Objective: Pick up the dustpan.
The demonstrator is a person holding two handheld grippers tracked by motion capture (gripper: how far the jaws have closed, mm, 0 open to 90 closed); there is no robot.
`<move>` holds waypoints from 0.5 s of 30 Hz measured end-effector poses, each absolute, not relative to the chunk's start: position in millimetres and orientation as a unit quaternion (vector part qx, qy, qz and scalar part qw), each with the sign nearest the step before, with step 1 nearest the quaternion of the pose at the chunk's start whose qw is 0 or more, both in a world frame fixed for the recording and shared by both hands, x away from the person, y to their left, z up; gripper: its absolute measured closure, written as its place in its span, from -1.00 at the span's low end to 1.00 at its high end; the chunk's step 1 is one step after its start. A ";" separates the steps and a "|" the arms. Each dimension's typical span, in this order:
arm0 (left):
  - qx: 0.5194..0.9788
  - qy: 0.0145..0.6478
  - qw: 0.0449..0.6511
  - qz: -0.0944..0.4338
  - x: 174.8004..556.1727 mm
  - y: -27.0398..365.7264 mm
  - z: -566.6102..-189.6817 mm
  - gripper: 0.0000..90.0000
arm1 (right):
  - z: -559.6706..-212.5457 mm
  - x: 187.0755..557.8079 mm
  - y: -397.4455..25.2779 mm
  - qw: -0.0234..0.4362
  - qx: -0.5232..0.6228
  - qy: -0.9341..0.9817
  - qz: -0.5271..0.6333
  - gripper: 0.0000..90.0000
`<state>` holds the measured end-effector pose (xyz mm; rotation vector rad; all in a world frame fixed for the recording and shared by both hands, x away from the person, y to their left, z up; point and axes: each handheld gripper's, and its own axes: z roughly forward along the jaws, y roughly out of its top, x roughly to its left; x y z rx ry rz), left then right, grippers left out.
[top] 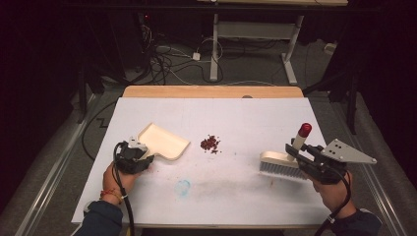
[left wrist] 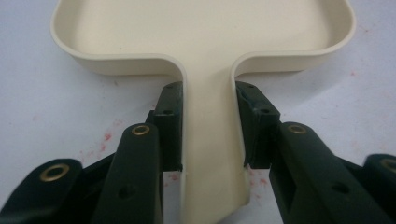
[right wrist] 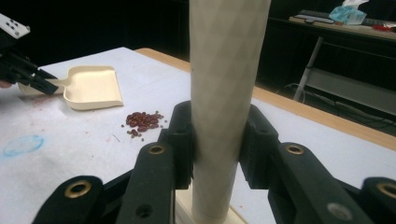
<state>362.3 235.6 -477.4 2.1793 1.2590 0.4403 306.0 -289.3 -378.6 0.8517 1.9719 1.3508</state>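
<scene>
Cream plastic dustpan [top: 164, 141] and white-bristled hand brush [top: 281, 164], both in your grip.
From above, small red beans [top: 210, 143] lie on the white table [top: 246, 196] between them. Your left gripper [left wrist: 208, 126] pinches the dustpan handle; your right gripper [right wrist: 217, 140] clamps the brush's pale handle.
</scene>
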 end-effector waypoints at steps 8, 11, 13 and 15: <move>0.823 0.450 0.308 0.158 353.3 239.5 -466.5 0.43 | -381.1 307.2 -291.3 0.301 0.329 0.741 0.502 0.57; 0.824 0.444 0.316 0.155 346.8 242.1 -462.9 0.43 | -380.1 308.7 -290.7 0.302 0.332 0.738 0.504 0.57; 0.826 0.440 0.320 0.149 342.1 242.7 -461.1 0.42 | -379.1 309.6 -290.3 0.302 0.332 0.736 0.508 0.57; 0.829 0.432 0.323 0.145 336.7 241.5 -459.6 0.42 | -378.5 311.3 -289.2 0.302 0.333 0.735 0.507 0.57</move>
